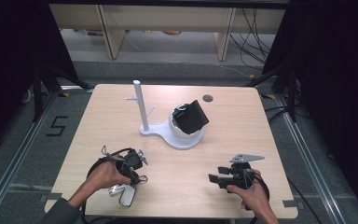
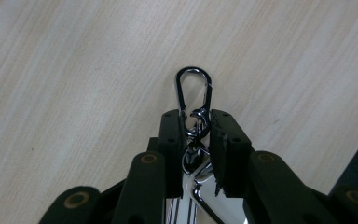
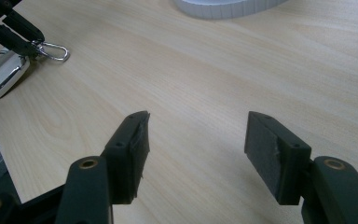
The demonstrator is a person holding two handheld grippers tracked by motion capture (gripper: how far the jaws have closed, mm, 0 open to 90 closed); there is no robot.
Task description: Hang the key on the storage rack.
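Observation:
A chrome key fob (image 2: 200,193) with a silver carabiner clip (image 2: 193,86) lies on the wooden table (image 1: 177,186) near the front left. My left gripper (image 2: 195,122) is shut on the small link between the fob and the clip, and the clip sticks out past the jaw tips. In the high view this gripper (image 1: 139,178) sits over the fob (image 1: 127,196). My right gripper (image 3: 196,130) is open and holds nothing. It hovers low over bare wood at the front right (image 1: 216,175). From it I see the left gripper (image 3: 30,44), the clip (image 3: 53,50) and the fob (image 3: 2,77).
A white stand (image 1: 142,109) with a thin upright post and short pegs rises mid-table. Its round base (image 1: 184,140) carries a white dome with a black boxy object (image 1: 191,116) on top. A small dark hole (image 1: 208,98) marks the far side. Cables trail from both grippers.

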